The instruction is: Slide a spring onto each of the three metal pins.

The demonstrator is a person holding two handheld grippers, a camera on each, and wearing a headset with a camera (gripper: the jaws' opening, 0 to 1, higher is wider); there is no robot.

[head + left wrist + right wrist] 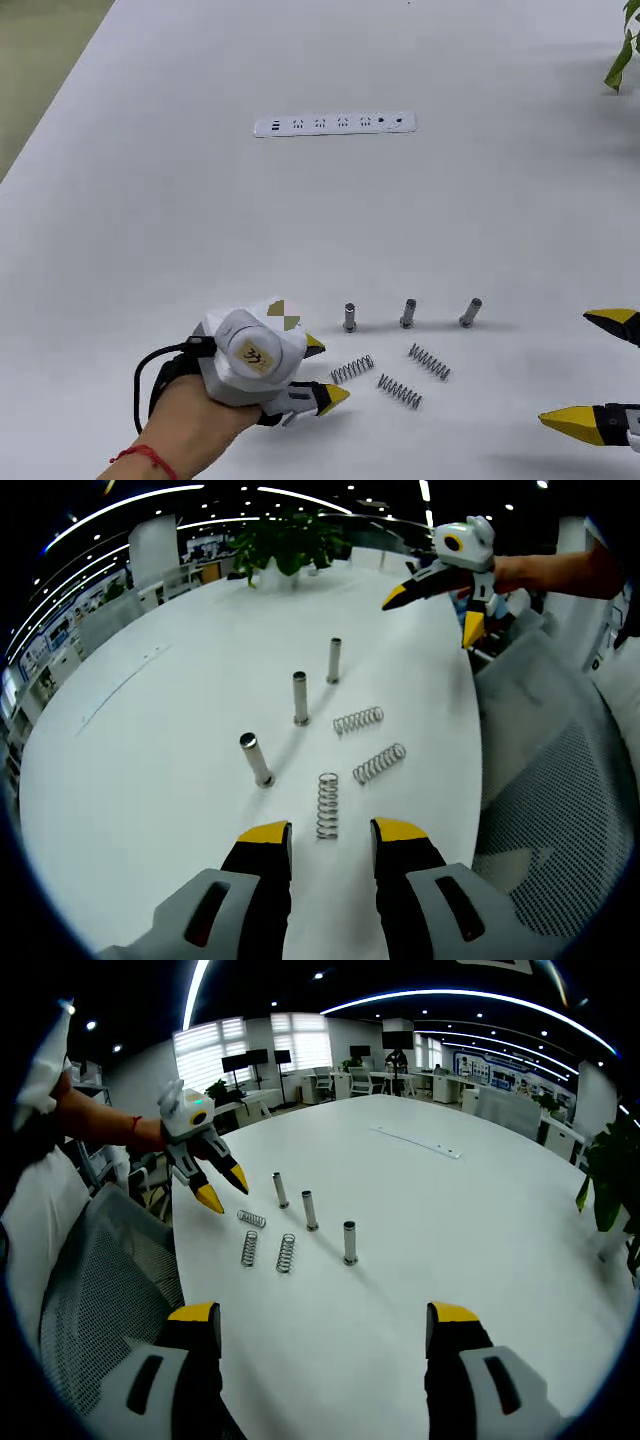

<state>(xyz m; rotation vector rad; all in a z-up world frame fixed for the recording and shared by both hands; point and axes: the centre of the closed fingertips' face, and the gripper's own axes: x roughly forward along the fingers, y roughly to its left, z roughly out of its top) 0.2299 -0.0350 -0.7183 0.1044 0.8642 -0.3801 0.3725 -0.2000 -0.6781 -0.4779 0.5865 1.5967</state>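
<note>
Head view: left pin (349, 317), middle pin (408, 313) and right pin (471, 312) stand in a row on the white table (200, 220), all bare. Left spring (352, 369), middle spring (400, 391) and right spring (429, 361) lie loose at the pins' 6 o'clock. Left gripper (327, 371) is just beside the left spring at its 9 o'clock, jaws parted, empty. Right gripper (580, 370) is at the springs' 3 o'clock, spread wide, empty. Power strip (334, 124) lies at 12.

Wide white table (180, 220) stood in an office | white power strip (334, 124) lay on it | leafy green potted plant (290, 542) stood at its edge | grey mesh chair (100, 1280) sat beside | curved ceiling light strips (470, 998) glowed
</note>
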